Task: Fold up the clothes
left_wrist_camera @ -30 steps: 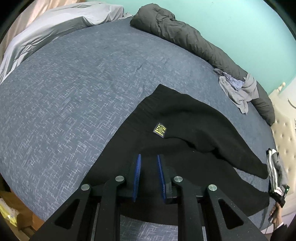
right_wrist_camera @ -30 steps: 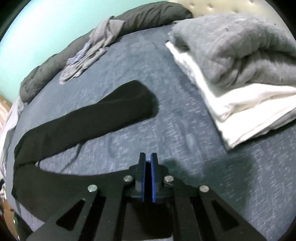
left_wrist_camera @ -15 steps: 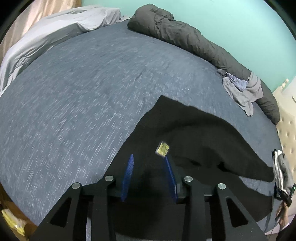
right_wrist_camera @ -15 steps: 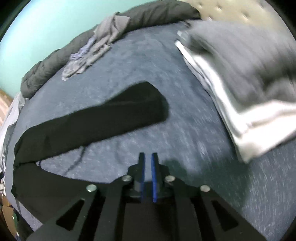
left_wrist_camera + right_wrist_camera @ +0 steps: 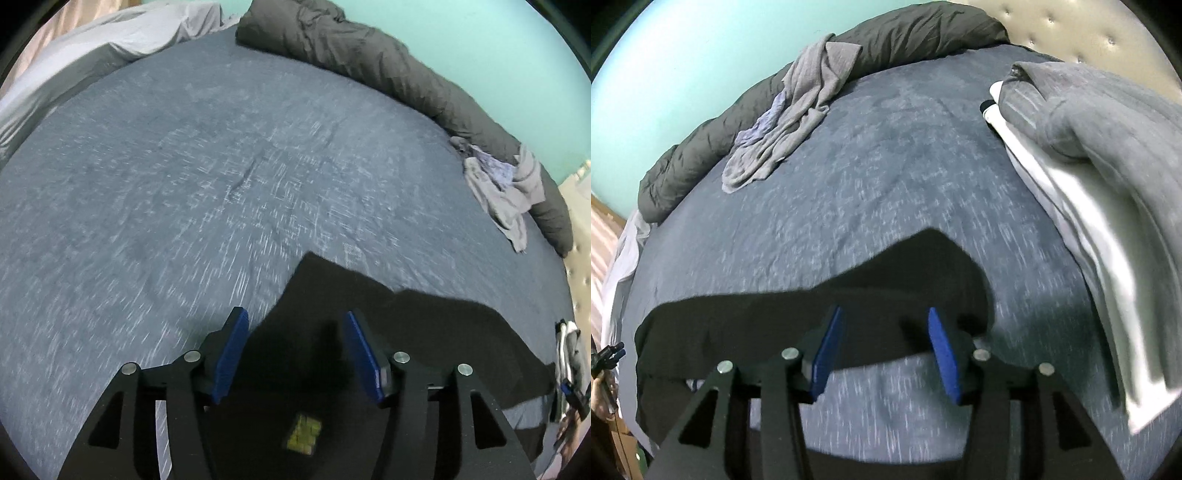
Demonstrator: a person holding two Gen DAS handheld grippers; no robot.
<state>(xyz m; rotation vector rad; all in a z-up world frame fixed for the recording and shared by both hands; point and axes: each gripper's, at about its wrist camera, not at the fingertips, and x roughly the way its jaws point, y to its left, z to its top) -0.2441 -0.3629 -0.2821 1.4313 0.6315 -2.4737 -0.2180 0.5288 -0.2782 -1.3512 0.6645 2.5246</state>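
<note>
A black garment (image 5: 424, 332) lies flat on the blue-grey bed (image 5: 221, 177), its yellow label (image 5: 304, 437) showing low between the arms of the tool. My left gripper (image 5: 293, 328) hovers over the garment's near corner; its jaws are opening and the blue pads (image 5: 231, 350) press on nothing. In the right wrist view the black garment (image 5: 775, 317) stretches left with its sleeve end under my right gripper (image 5: 884, 325). Those jaws are opening too, and the cloth lies below them, not pinched.
A rolled dark grey duvet (image 5: 388, 70) lines the far edge by the teal wall. Crumpled grey clothes (image 5: 790, 110) rest against it. A folded stack, grey on white (image 5: 1089, 177), sits at the right by the tufted headboard (image 5: 1071, 33). A pale sheet (image 5: 92, 48) lies far left.
Both grippers went from nearly shut to open. Both slid forward over the black garment; the label now sits behind the left fingertips, and the sleeve end lies beneath the right ones.
</note>
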